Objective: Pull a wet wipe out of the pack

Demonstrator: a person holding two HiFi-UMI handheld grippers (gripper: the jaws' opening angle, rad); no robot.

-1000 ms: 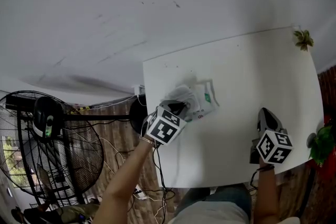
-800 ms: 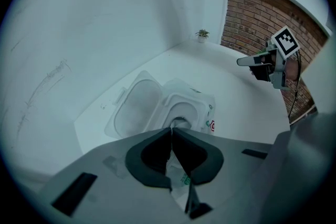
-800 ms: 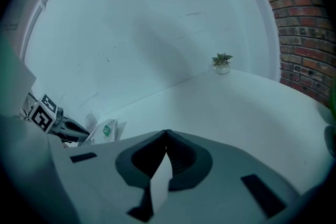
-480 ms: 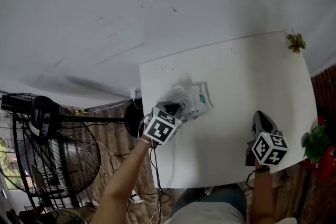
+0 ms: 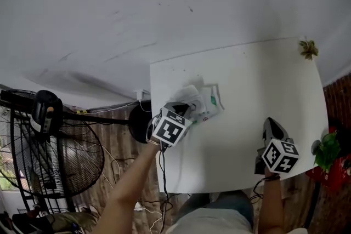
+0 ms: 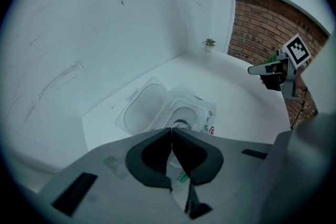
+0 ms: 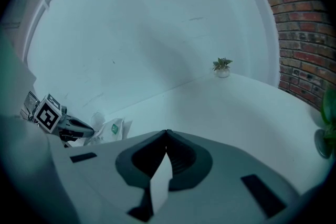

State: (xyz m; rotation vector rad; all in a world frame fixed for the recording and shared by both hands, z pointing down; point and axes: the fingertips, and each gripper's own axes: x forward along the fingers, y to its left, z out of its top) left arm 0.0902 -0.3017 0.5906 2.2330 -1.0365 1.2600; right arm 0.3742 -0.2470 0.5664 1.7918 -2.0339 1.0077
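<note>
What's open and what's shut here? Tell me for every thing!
Pack lid: flipped open.
Wipe pack: lying flat on the table.
Left gripper: fingers shut, right over the pack's opening.
Right gripper: fingers shut, away from the pack.
Little plant: upright at the table's far corner.

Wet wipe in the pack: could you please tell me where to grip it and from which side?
Probably at the oval opening on top of the pack, coming down from above: the pack lies flat with its lid flipped open to one side. The left gripper, jaws shut, sits right there.
</note>
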